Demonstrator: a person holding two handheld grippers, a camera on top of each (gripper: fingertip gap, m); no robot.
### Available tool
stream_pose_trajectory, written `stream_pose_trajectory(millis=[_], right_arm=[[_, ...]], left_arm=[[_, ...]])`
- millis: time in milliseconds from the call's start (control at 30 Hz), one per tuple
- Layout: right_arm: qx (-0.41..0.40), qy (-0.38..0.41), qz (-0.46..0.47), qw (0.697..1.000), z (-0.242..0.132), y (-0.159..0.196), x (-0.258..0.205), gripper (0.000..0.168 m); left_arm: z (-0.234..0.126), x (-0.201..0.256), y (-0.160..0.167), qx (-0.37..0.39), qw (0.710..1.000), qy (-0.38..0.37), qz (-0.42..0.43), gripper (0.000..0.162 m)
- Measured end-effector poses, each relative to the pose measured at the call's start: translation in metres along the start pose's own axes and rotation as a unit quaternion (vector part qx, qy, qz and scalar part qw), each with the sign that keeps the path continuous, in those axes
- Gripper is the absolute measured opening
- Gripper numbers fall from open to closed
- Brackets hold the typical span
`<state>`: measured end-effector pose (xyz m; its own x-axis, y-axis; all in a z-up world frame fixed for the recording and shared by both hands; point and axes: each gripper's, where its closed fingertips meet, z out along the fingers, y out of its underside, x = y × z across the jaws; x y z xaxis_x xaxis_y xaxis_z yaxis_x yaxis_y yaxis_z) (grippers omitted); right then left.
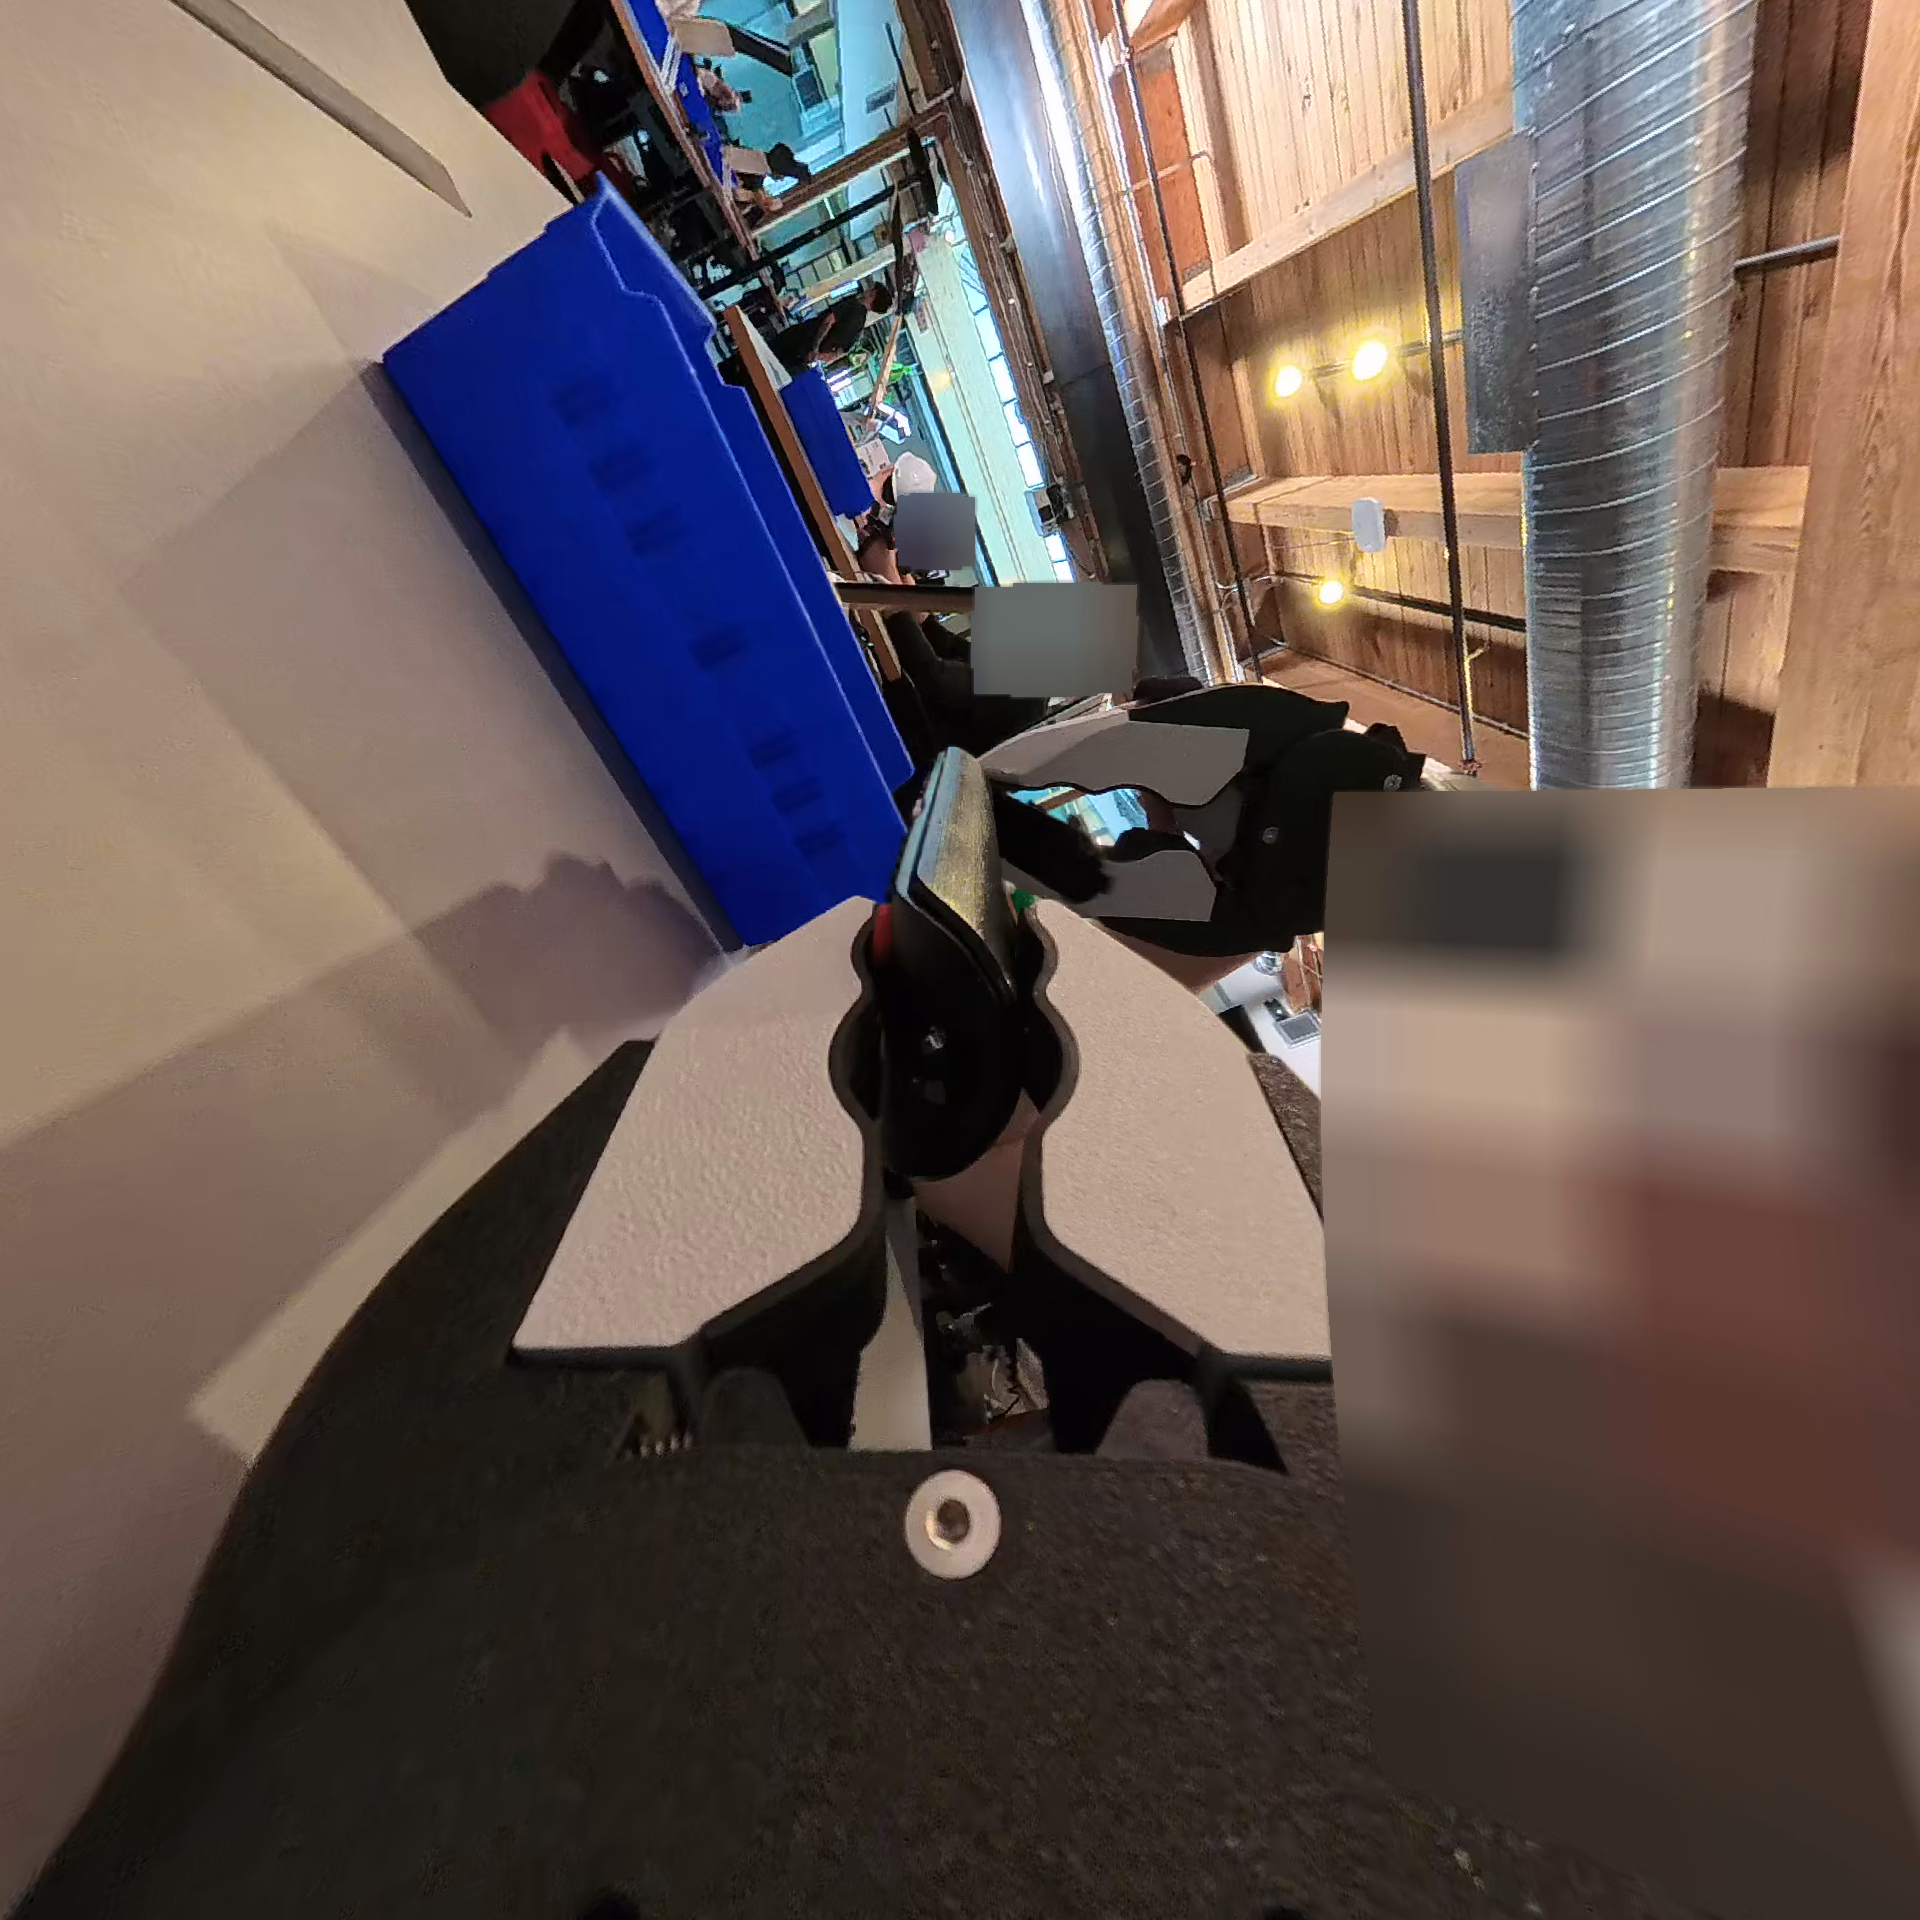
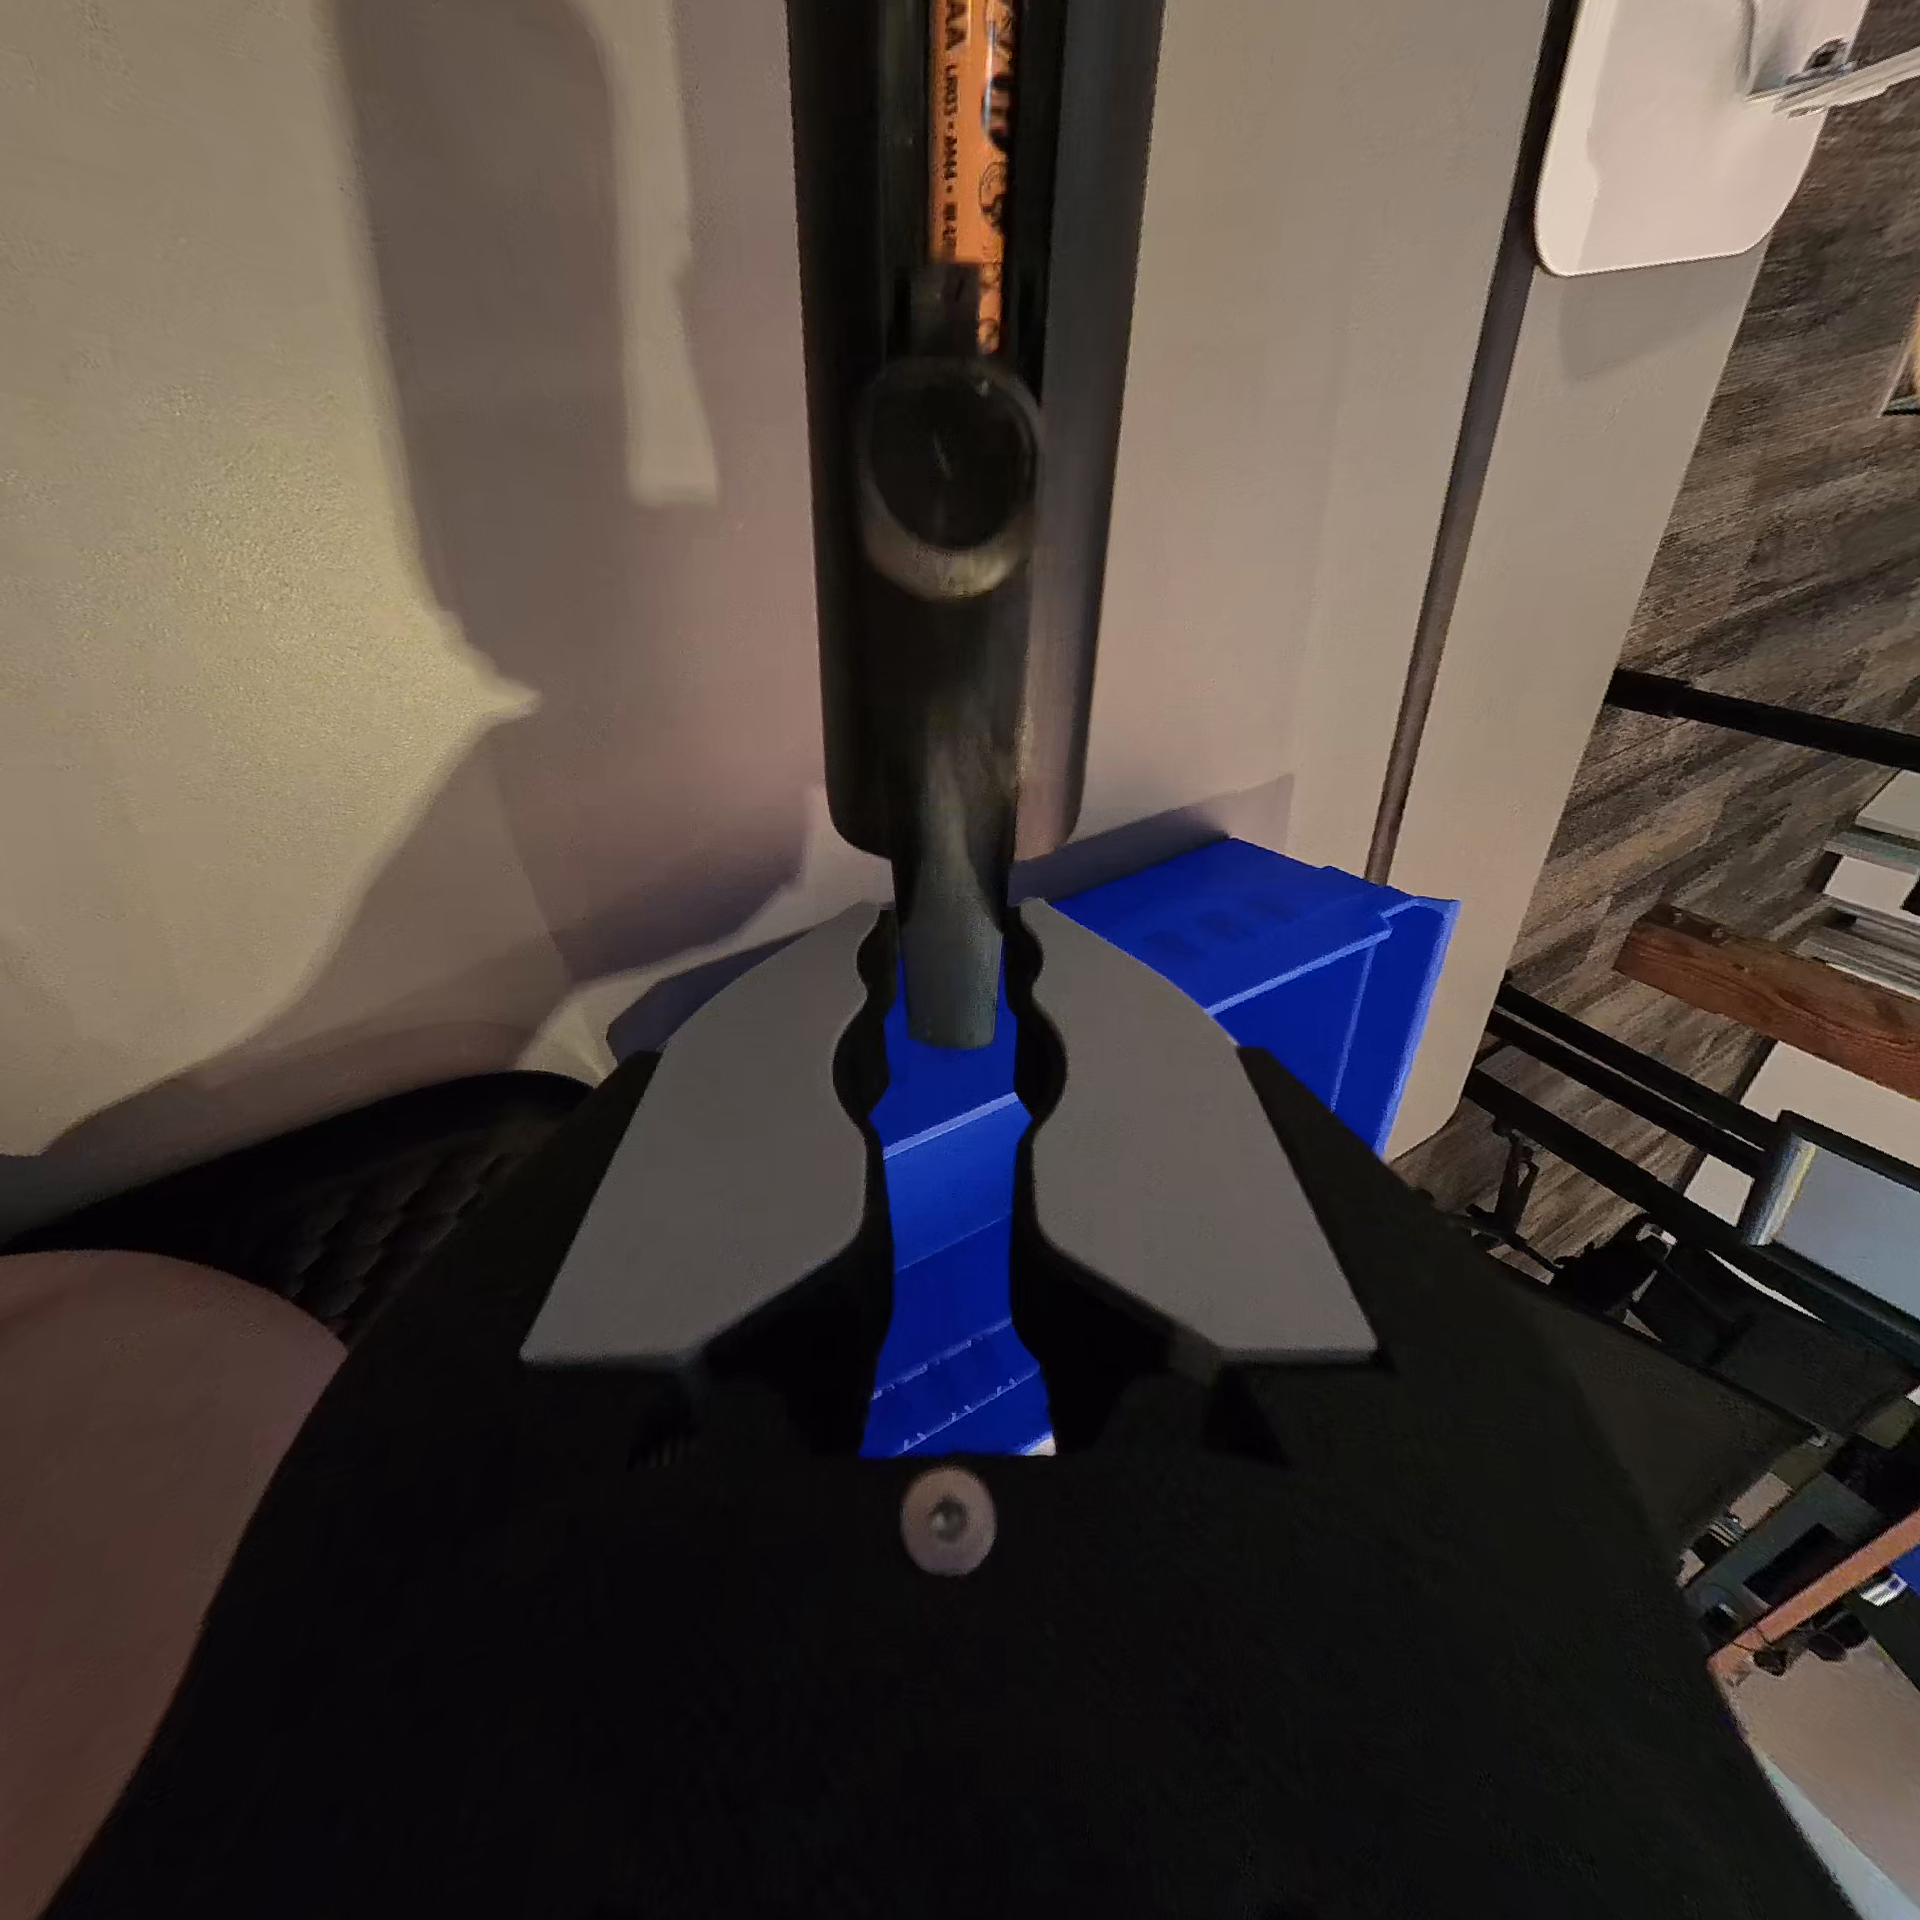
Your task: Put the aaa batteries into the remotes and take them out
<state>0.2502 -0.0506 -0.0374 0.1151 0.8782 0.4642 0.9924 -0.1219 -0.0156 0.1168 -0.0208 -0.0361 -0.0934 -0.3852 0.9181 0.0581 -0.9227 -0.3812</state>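
Observation:
My left gripper [image 1: 954, 925] is shut on a black remote [image 1: 951, 831], held edge-on above the white table [image 1: 208, 623]. In the right wrist view the remote [image 2: 1081, 520] shows its back, with the battery bay open and an orange and black AAA battery [image 2: 971, 135] lying inside. My right gripper [image 2: 951, 920] is shut on the end of a narrow dark piece [image 2: 951, 977] that runs up over the remote's back to a round dimple; it looks like the battery cover. The right gripper [image 1: 1039, 847] also shows just beyond the remote in the left wrist view.
A blue plastic bin [image 1: 644, 561] stands on the table close behind the remote; it also shows below the remote in the right wrist view [image 2: 1268, 966]. A white device [image 2: 1662, 156] sits at the table's edge. A hand [image 2: 135, 1403] is at lower left. People work at far tables.

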Motion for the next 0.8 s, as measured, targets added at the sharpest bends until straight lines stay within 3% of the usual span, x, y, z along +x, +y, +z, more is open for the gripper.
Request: stream_pose_trajectory(millis=[300, 800], right_arm=[[-0.026, -0.042, -0.006, 0.999, 0.013, 0.003, -0.011, 0.022], [-0.011, -0.044, -0.012, 0.999, 0.012, 0.0, -0.013, 0.023]], left_arm=[[0.004, -0.016, 0.009, -0.006, 1.0, -0.023, -0.02, 0.023], [0.004, -0.017, 0.01, -0.007, 0.999, -0.017, -0.033, 0.023]])
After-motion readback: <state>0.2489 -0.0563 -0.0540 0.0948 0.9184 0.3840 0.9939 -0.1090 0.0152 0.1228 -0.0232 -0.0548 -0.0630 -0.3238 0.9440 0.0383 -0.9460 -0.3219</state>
